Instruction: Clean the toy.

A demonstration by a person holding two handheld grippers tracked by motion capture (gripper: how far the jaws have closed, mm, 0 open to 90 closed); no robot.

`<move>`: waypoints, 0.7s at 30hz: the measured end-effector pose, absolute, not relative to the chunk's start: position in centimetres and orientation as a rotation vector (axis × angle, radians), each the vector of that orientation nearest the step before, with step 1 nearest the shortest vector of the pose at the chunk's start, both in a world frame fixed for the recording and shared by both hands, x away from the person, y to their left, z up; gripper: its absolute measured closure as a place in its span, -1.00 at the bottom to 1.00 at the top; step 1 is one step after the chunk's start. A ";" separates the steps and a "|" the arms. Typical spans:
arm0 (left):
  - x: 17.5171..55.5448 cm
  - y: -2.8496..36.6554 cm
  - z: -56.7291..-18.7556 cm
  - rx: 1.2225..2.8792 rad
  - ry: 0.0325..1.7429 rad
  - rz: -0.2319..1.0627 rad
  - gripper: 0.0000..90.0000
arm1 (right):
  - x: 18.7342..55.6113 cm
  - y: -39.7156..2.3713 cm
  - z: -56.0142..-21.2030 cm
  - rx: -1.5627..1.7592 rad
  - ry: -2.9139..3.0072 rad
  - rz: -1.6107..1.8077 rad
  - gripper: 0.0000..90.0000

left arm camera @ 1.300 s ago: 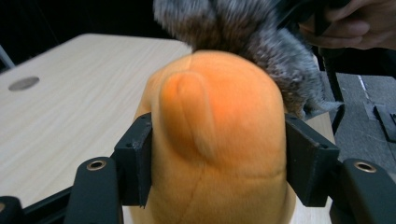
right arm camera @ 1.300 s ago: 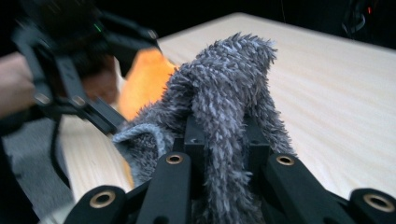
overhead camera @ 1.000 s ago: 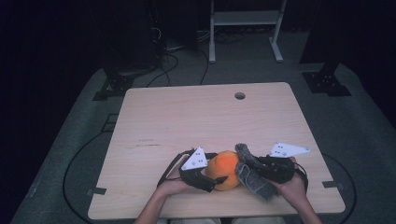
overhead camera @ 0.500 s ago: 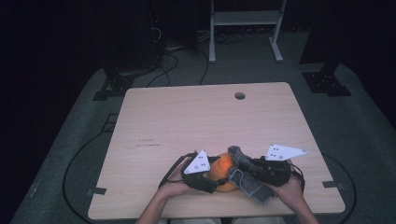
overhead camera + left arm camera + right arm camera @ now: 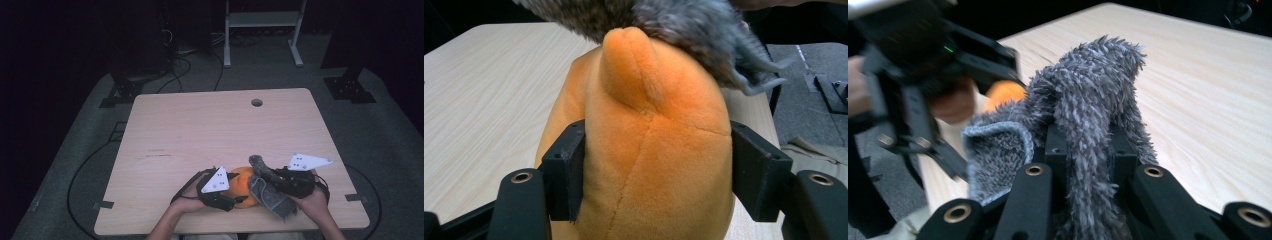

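Observation:
An orange plush toy (image 5: 241, 184) lies near the table's front edge. My left gripper (image 5: 231, 196) holds it from the left. In the left gripper view its jaws have just been closing, and both pads (image 5: 568, 169) press into the sides of the orange plush toy (image 5: 654, 150). A grey furry cloth (image 5: 270, 192) drapes against the toy's right side and over its top (image 5: 684, 25). My right gripper (image 5: 280, 186) is shut on the grey furry cloth (image 5: 1088, 85), which bunches up between its jaws (image 5: 1088, 145).
The light wooden table (image 5: 215, 130) has a round cable hole (image 5: 257, 102) at the back. A white frame (image 5: 260, 30) and cables lie on the dark floor behind. Both hands stay at the front edge (image 5: 235, 230).
The grey cloth and the right gripper have shifted left against the orange toy, covering more of its right side. The left hand has stayed in place.

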State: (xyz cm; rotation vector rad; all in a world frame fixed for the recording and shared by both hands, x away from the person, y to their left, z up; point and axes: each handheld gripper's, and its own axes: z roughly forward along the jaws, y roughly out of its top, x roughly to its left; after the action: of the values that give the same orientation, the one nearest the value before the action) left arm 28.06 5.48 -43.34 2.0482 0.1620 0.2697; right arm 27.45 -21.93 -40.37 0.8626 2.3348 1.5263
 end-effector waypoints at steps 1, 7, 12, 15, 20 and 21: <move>28.0 5.4 -43.3 2.050 0.158 0.271 -0.27 | 27.5 -22.1 -40.5 0.877 2.334 1.509 0.70; 27.9 5.3 -43.5 2.058 0.136 0.272 -0.27 | 26.7 -21.0 -39.3 0.816 2.352 1.582 0.70; 28.0 5.7 -43.4 2.037 0.145 0.268 -0.41 | 26.8 -20.7 -39.6 0.783 2.377 1.540 0.70; 28.4 5.4 -43.3 2.037 0.206 0.279 -0.65 | 27.2 -21.8 -40.3 0.830 2.384 1.552 0.70; 28.0 5.0 -43.6 2.042 0.162 0.288 -0.45 | 26.9 -22.4 -39.7 0.811 2.409 1.524 0.70; 27.8 4.8 -43.6 2.051 0.135 0.284 -0.41 | 26.6 -22.4 -39.3 0.799 2.405 1.527 0.70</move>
State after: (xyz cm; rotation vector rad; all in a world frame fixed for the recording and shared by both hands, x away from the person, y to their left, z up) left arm 27.76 4.85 -43.61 2.0506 0.1349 0.2838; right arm 26.64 -22.40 -39.29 0.7993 2.4052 1.5265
